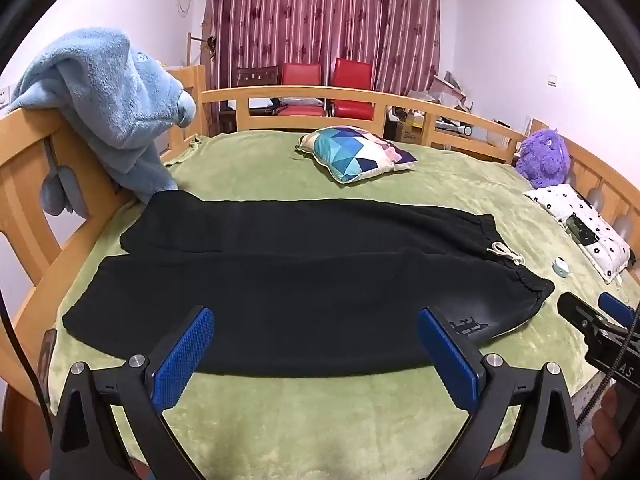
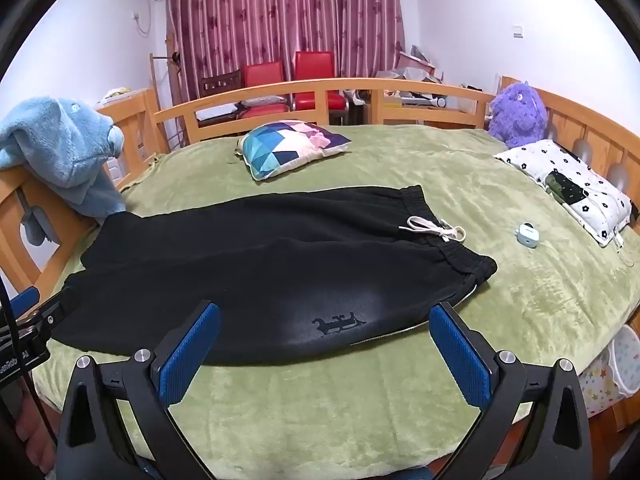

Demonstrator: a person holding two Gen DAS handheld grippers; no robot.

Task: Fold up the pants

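You had the black pants (image 1: 304,280) spread flat across the green blanket (image 1: 320,412), legs running left, waistband and white drawstring (image 2: 434,230) to the right. Your left gripper (image 1: 316,356) hovered over the near edge of the pants, jaws wide, holding nothing. Your right gripper (image 2: 324,354) hung near the waistband end, jaws likewise wide and empty. A patterned pillow (image 2: 290,146) lay beyond the pants.

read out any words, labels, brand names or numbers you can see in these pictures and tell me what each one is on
"AS": partial white lettering on the right gripper body, cut off.
Partly hidden white lettering on the left gripper body: unreadable.
Dark emblem on the black fleece pants: a figure, no letters.
Print on the cardboard box behind the wooden bed rail: too small.
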